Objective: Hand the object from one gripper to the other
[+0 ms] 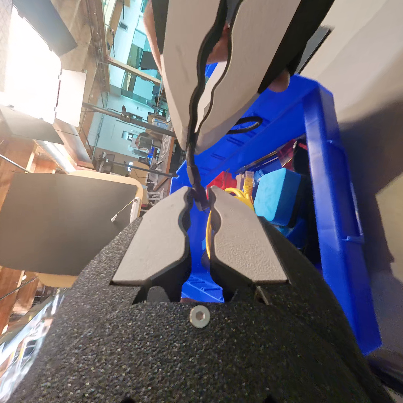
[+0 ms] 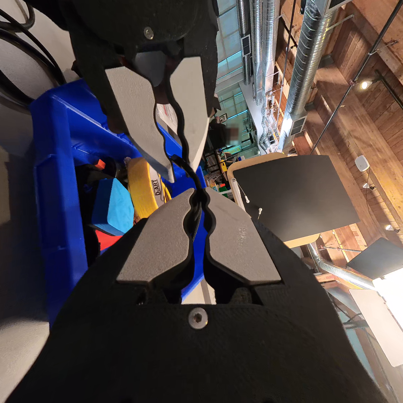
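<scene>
A thin black cable [image 1: 193, 172] with a plug on its end hangs in the air between the two grippers, above a blue bin [image 1: 322, 196]. My right gripper [image 2: 199, 193] is shut on the cable [image 2: 192, 176]. In the left wrist view it comes in from the top [image 1: 190, 146], with the cable running out of its tips. My left gripper [image 1: 199, 193] is narrowly open, with the plug end between its fingertips and a sliver of gap beside it. The left gripper also shows at the top of the right wrist view [image 2: 183, 172].
The blue bin [image 2: 58, 196] holds a yellow cable [image 1: 247, 189], a light-blue foam block [image 1: 274, 196], a red block [image 1: 224, 181] and a yellow roll [image 2: 139, 185]. A black panel [image 2: 283, 196] stands beyond the grippers. A person's fingertip [image 1: 281, 82] holds the right gripper. The tips of both grippers are at nearly the same place.
</scene>
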`<state>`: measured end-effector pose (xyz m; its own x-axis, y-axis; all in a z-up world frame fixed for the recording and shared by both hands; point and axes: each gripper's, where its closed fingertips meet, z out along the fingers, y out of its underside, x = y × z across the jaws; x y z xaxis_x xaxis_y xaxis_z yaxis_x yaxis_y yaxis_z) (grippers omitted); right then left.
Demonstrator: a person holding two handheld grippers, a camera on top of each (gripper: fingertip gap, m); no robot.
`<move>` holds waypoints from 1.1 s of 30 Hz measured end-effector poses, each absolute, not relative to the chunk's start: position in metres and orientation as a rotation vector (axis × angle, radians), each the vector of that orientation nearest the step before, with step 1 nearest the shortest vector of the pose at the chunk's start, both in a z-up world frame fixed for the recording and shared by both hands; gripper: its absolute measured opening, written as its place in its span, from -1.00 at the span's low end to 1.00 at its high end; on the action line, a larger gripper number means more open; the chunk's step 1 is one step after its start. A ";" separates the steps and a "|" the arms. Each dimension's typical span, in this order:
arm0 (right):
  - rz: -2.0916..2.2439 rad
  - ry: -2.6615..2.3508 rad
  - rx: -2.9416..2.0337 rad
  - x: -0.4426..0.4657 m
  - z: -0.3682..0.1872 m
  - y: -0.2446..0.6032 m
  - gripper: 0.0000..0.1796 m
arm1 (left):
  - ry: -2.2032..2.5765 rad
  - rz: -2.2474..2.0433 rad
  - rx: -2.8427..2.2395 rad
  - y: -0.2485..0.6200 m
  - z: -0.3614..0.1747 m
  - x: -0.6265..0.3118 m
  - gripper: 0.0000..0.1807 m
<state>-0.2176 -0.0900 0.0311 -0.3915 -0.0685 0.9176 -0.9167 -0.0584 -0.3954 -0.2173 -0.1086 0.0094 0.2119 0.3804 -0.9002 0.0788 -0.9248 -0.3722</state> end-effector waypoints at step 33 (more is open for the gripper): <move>1.500 -1.458 0.989 -0.205 0.040 -0.092 -0.68 | -0.314 2.216 -2.209 -0.117 0.033 -0.222 -0.92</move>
<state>-0.2055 -0.0922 0.0405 -0.3701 0.0261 0.9286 -0.9290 -0.0103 -0.3700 -0.2219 -0.1171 0.0331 -0.0133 0.1380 -0.9903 0.1428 -0.9800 -0.1385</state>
